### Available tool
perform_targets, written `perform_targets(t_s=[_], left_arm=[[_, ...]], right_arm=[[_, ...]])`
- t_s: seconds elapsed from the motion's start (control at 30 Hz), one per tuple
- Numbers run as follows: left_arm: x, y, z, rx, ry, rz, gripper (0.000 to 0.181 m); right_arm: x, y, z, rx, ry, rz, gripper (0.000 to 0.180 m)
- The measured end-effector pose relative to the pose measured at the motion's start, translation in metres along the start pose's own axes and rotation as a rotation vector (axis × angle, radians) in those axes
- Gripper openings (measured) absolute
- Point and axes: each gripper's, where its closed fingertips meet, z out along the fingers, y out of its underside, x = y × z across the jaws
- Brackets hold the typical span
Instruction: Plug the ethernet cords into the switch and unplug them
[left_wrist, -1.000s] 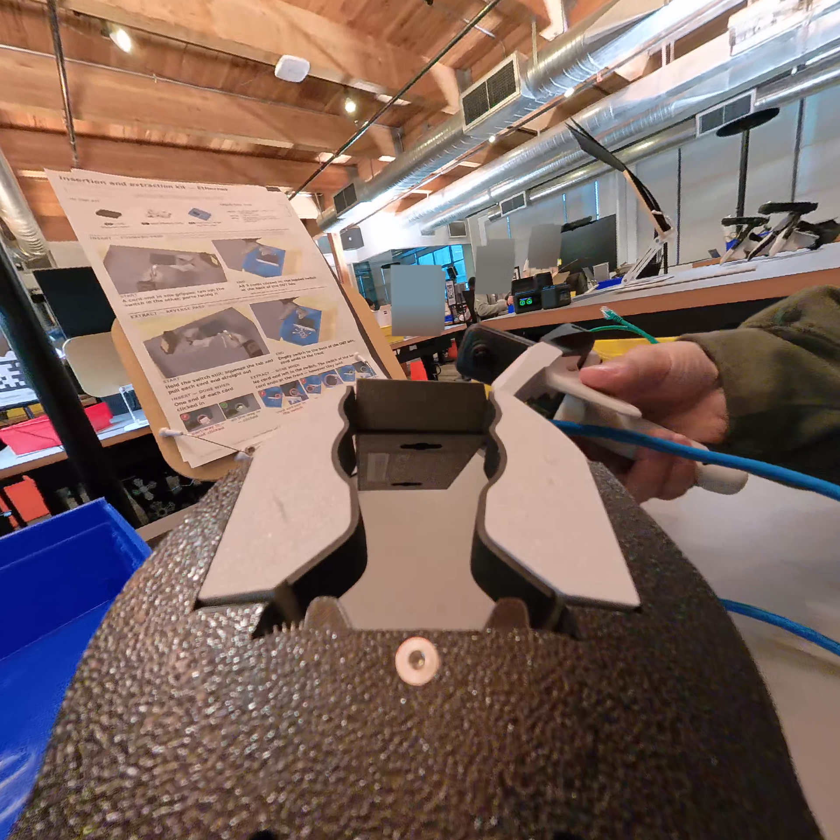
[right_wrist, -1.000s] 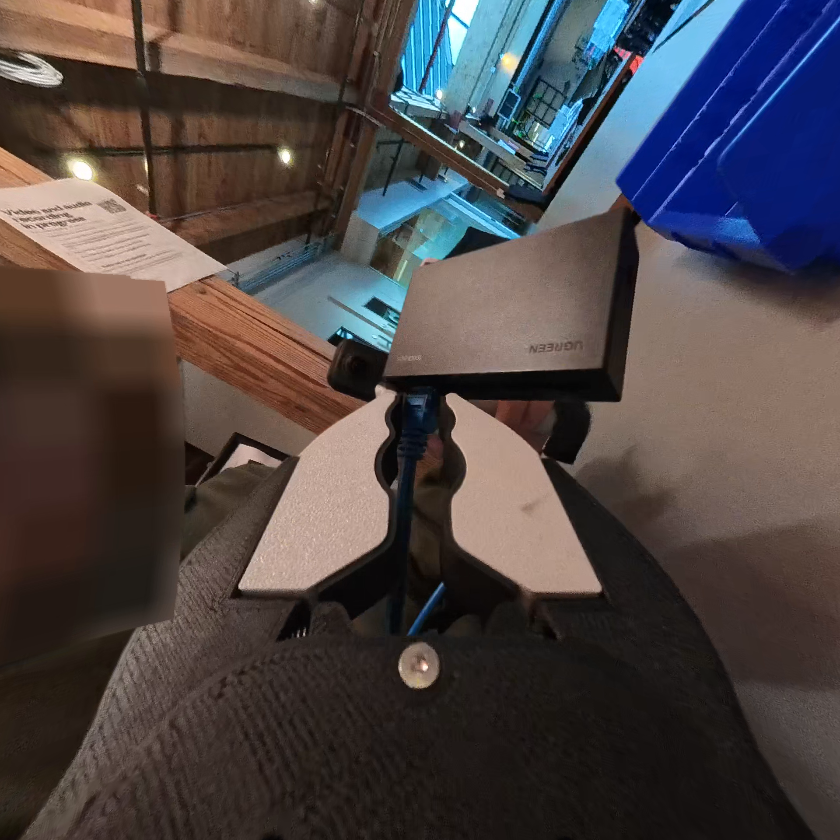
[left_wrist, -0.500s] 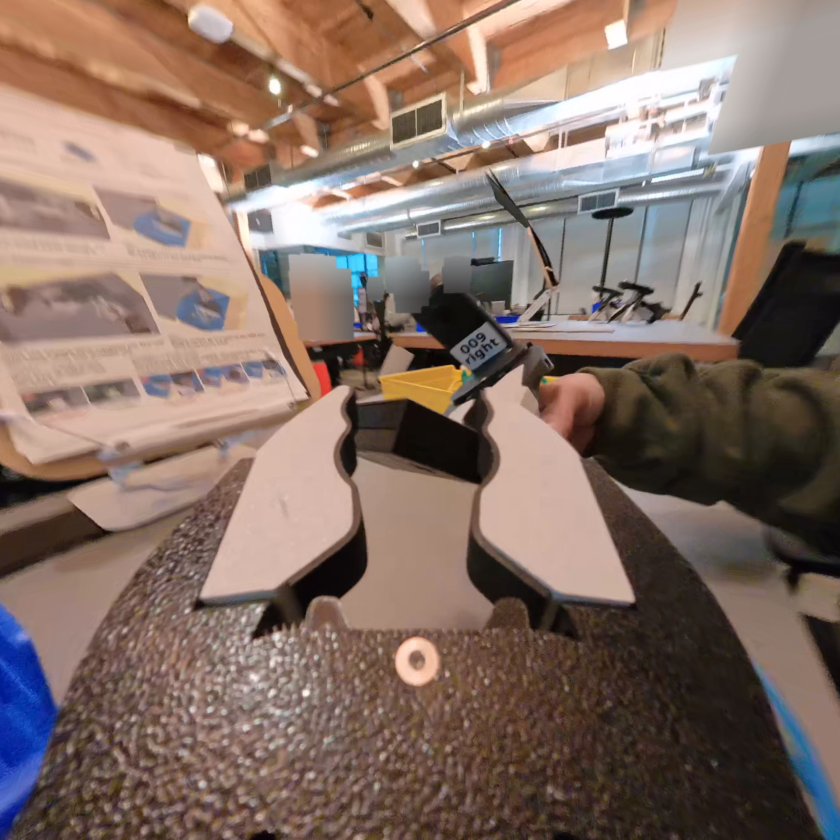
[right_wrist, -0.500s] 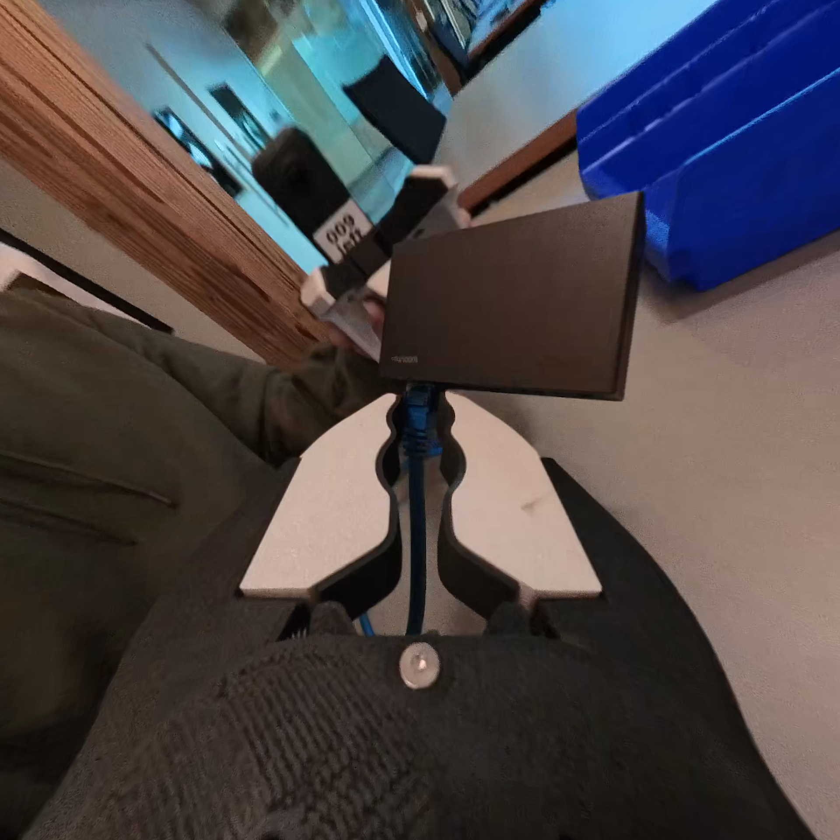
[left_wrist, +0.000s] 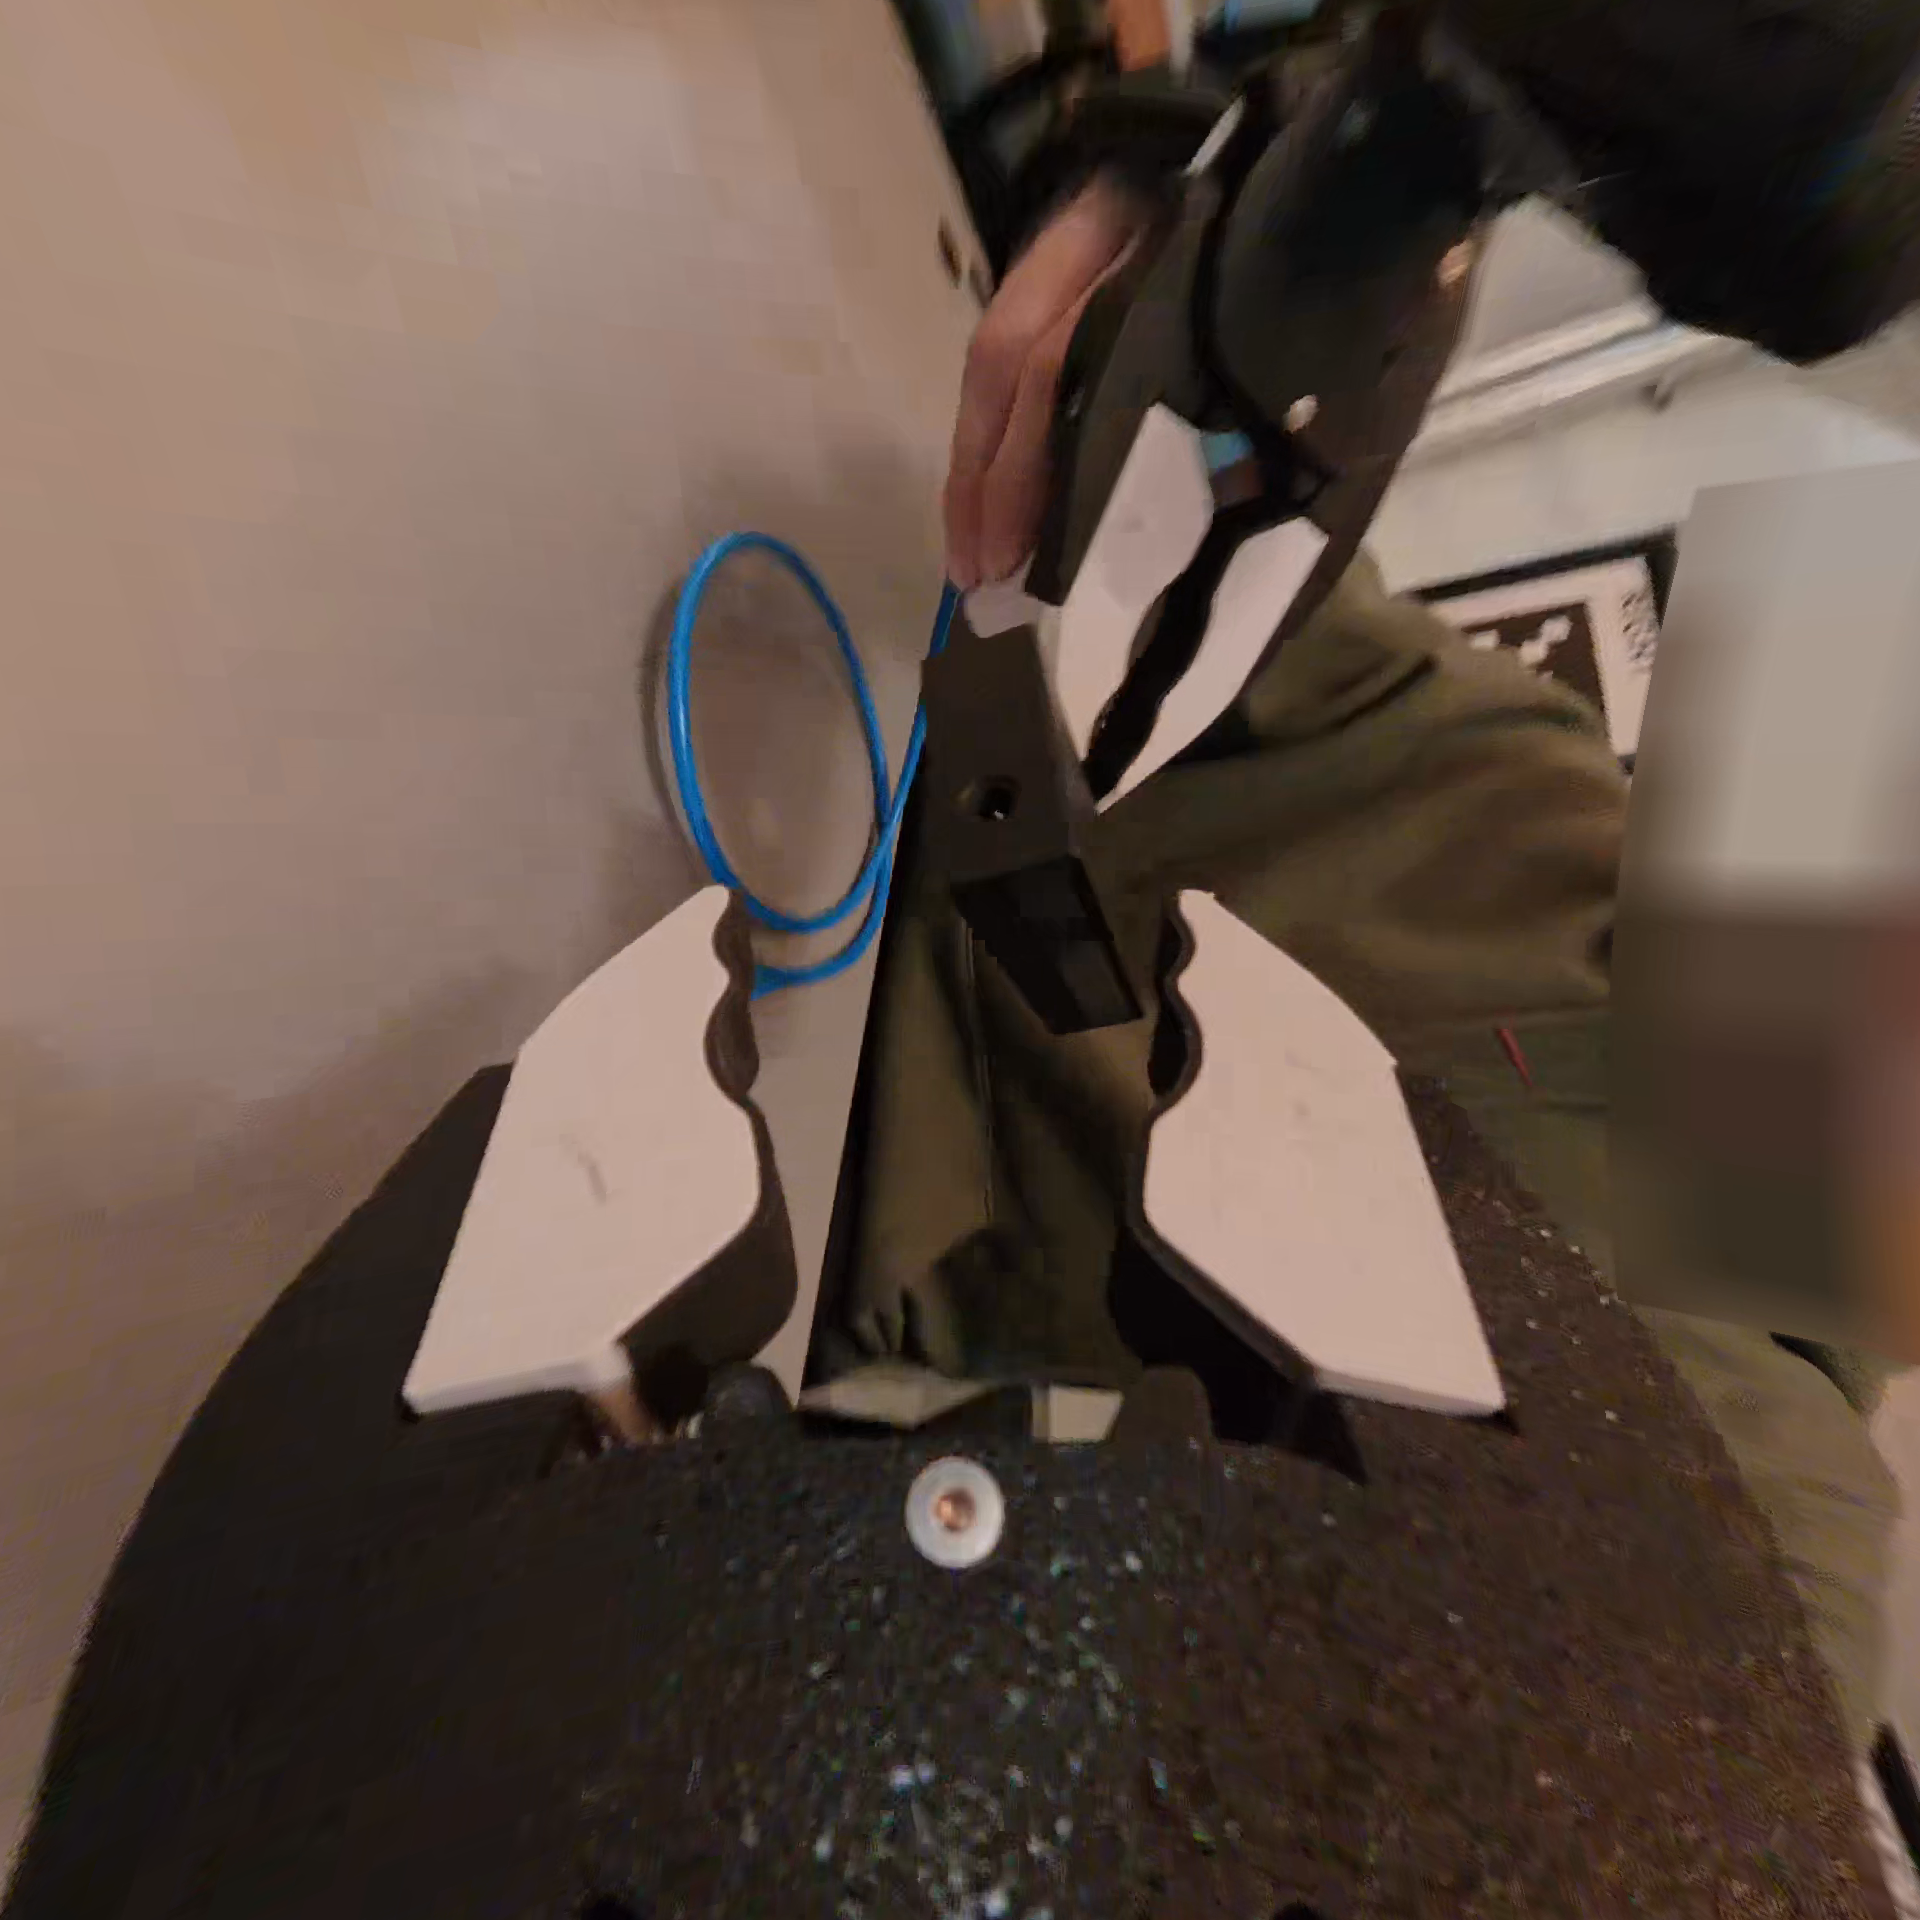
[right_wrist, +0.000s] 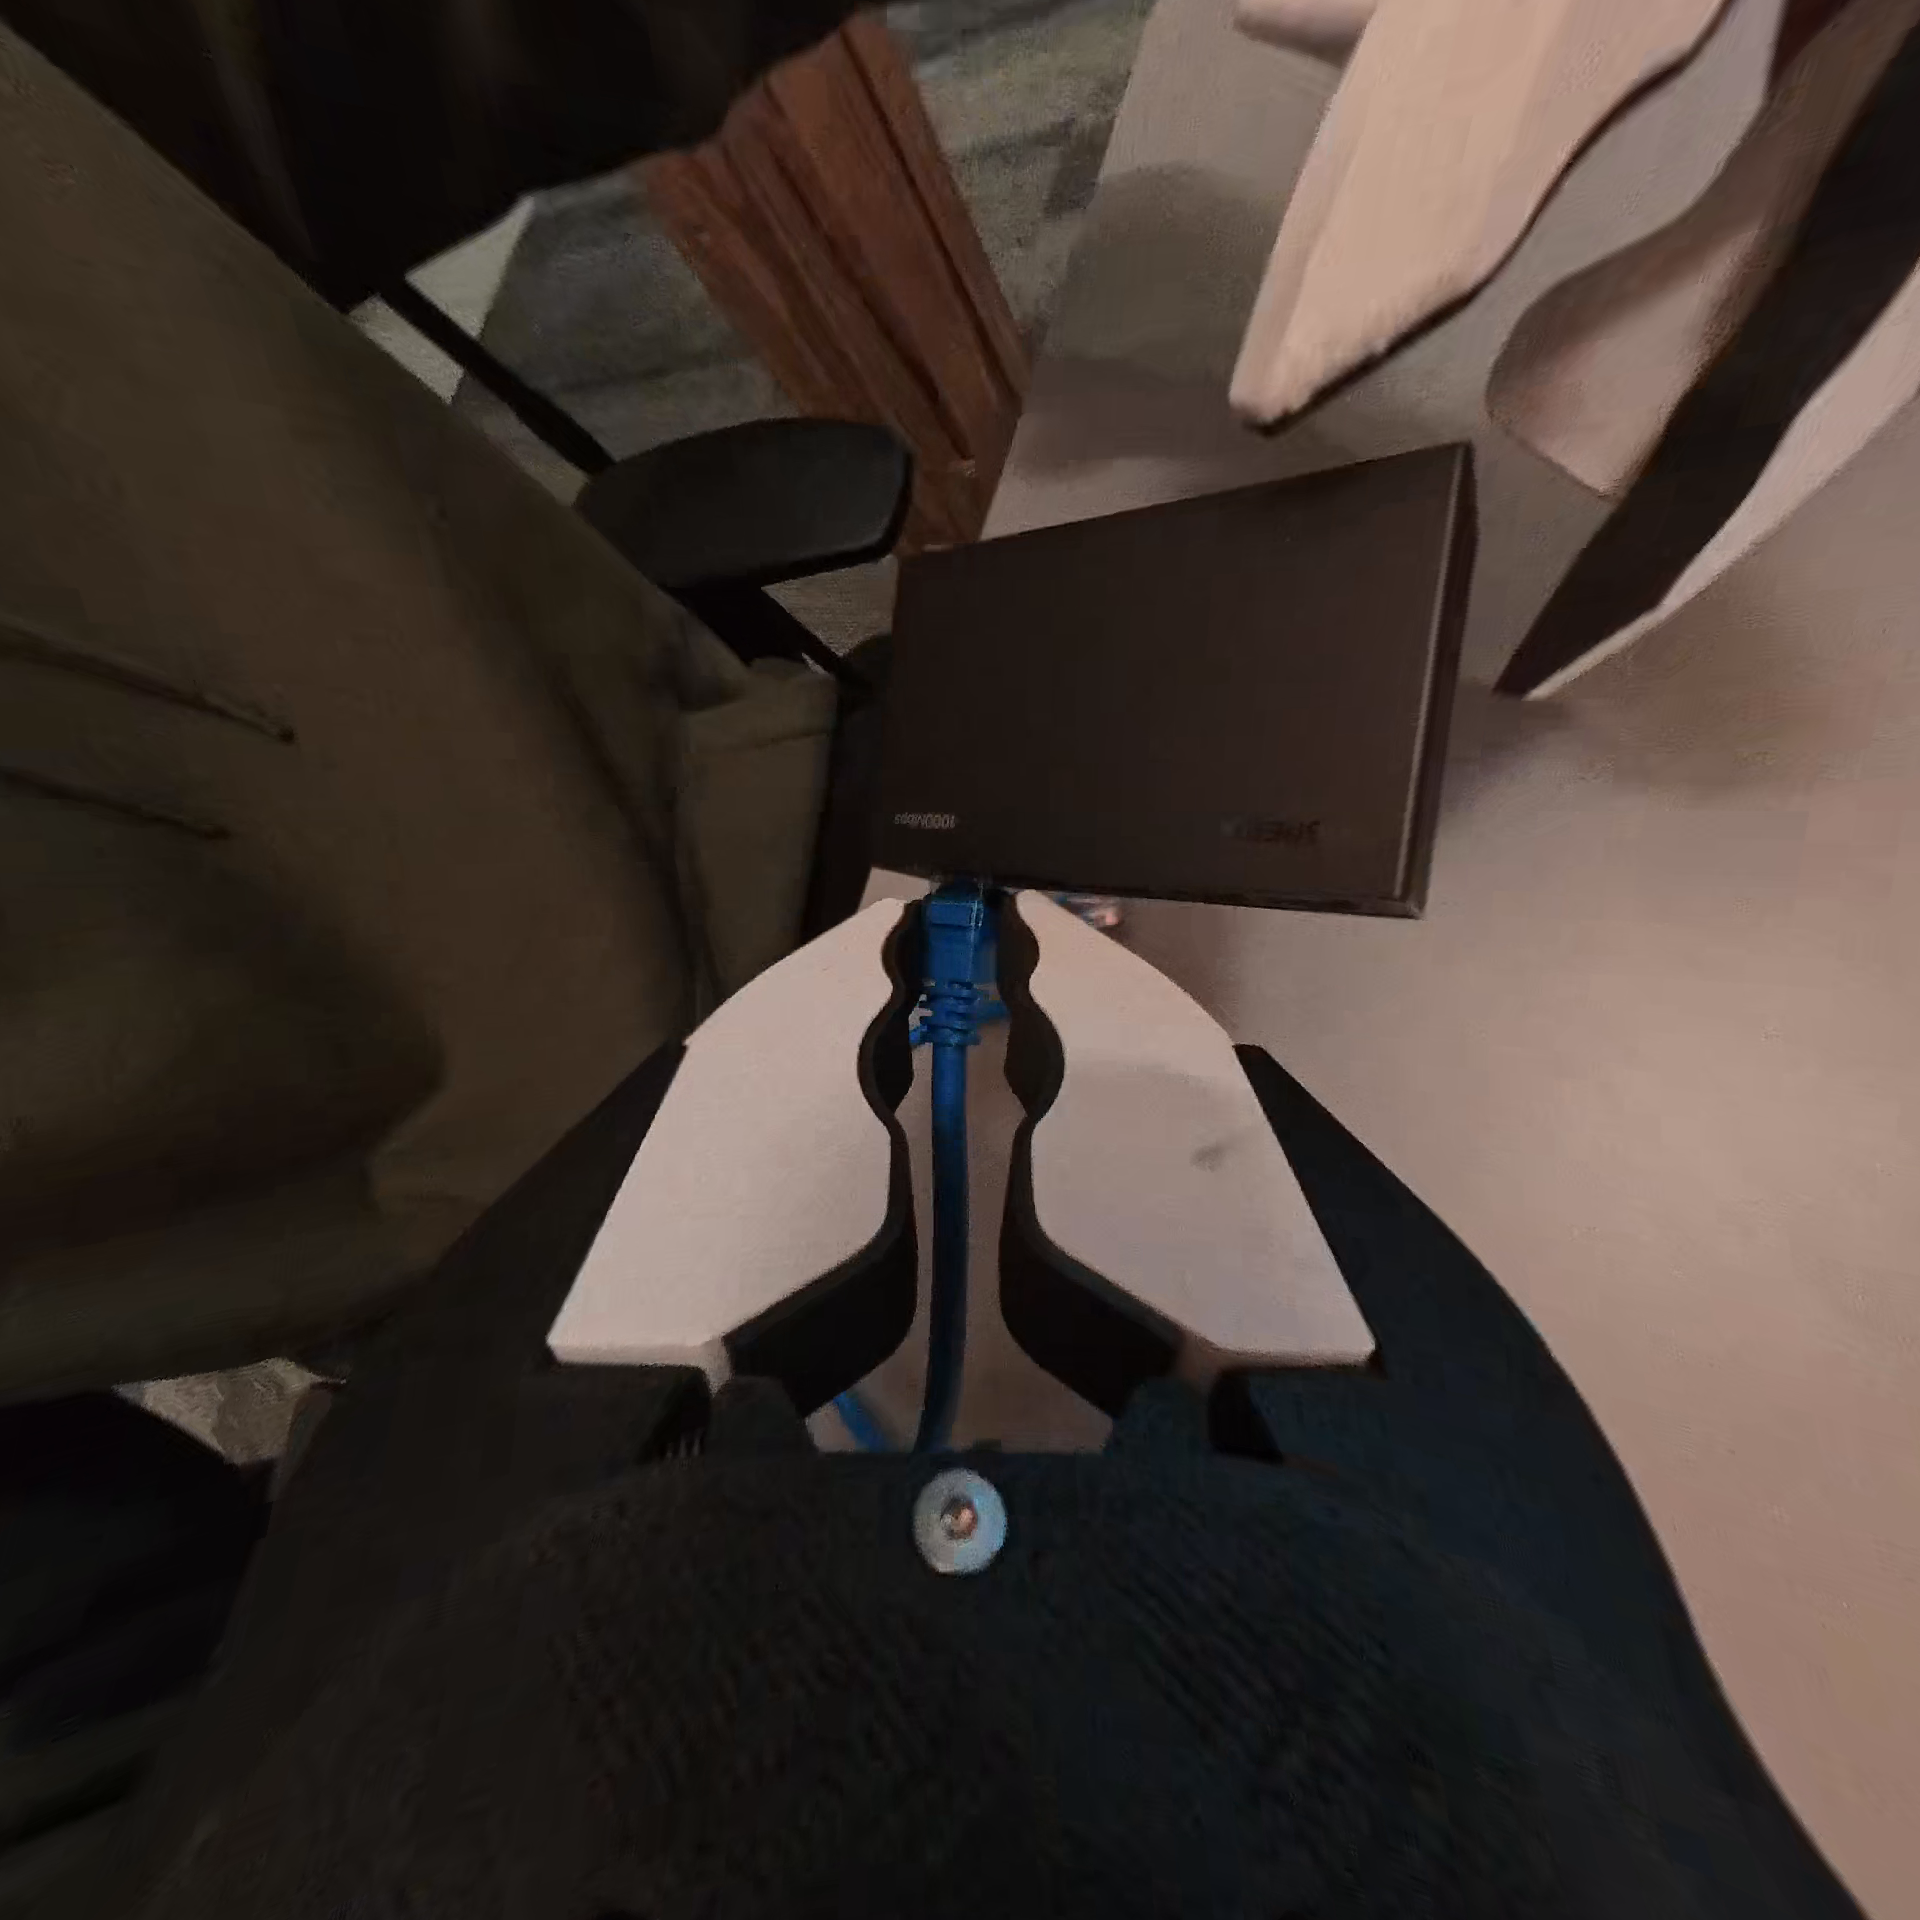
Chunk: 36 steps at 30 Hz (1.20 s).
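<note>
Our right gripper (right_wrist: 954, 935) has its fingers (right_wrist: 790, 1132) squeezed on the blue cord (right_wrist: 948, 1174), right behind its plug (right_wrist: 954, 925). Just past the fingertips, the plug sits in the near edge of the black switch (right_wrist: 1164, 707). The switch looks lifted off the counter (right_wrist: 1621, 987), hanging on the plug alone, though we cannot be sure. The cord runs back between the fingers and under the gripper.

Our left gripper (left_wrist: 951, 935) has its fingers (left_wrist: 613, 1143) spread wide and they hold nothing. Between them, farther out, we see the switch (left_wrist: 997, 769) end-on, dark and a bit blurry. Left of the switch, the blue cord (left_wrist: 774, 727) makes a round loop over the counter (left_wrist: 364, 468). Beyond the switch is the right gripper (left_wrist: 1164, 623), with a hand (left_wrist: 1023, 343) around it and a green sleeve (left_wrist: 1382, 831) to the right of our fingers.

In the right view the two pale left fingers (right_wrist: 1455, 187) show big and close, up and to the right of the switch, not touching it.

So how far are we? We think one cord is plugged in. We see no other cord here, so we cannot tell how many are left. To pull this plug out, the empty left fingers likely must grab the switch first. If not, the switch may just come along with the cord.
</note>
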Motion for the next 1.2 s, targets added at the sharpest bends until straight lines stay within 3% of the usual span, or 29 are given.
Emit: perform_targets(t_s=[0.07, 0.13, 0.27, 0.37, 0.53, 0.73, 0.83, 0.93, 1.0, 1.07, 1.2], left_arm=[[0.009, 0.005, 0.011, -0.098, 0.084, -0.036, 0.077], [0.020, 0.005, 0.020, -0.153, 0.179, -0.066, 0.069], [0.014, 0.010, 0.035, -0.258, 0.199, -0.106, 0.059], [0.019, 0.003, 0.040, -0.259, 0.256, -0.115, 0.034], [0.006, -0.004, 0.040, -0.253, 0.188, 0.038, 0.028], [-0.007, -0.021, 0.035, -0.170, 0.111, 0.048, 0.027], [-0.014, -0.034, 0.030, -0.081, 0.117, 0.019, 0.027], [-0.022, -0.046, 0.025, 0.027, 0.139, -0.026, 0.027], [-0.028, -0.056, 0.020, 0.108, 0.154, -0.051, 0.027], [-0.033, -0.067, 0.016, 0.174, 0.168, -0.073, 0.027], [-0.036, -0.078, 0.021, 0.196, 0.194, -0.051, 0.027]], right_arm=[[-0.005, -0.003, 0.003, -0.002, -0.037, -0.033, 0.014], [-0.008, 0.000, 0.007, -0.032, -0.061, -0.059, 0.014], [-0.008, 0.003, 0.012, -0.077, -0.057, -0.065, 0.014], [-0.006, 0.000, 0.004, -0.066, -0.062, -0.066, 0.014], [0.008, 0.010, -0.005, -0.040, -0.064, -0.003, 0.014], [0.032, 0.013, -0.019, 0.071, -0.026, 0.073, 0.013], [0.046, 0.001, -0.047, 0.231, 0.066, 0.125, 0.020], [0.061, -0.006, -0.094, 0.500, 0.320, 0.268, 0.028], [0.059, 0.005, -0.110, 0.695, 0.461, 0.367, 0.023], [0.046, 0.020, -0.095, 0.800, 0.461, 0.417, 0.033], [0.033, 0.029, -0.075, 1.082, 0.398, 0.518, 0.036]])
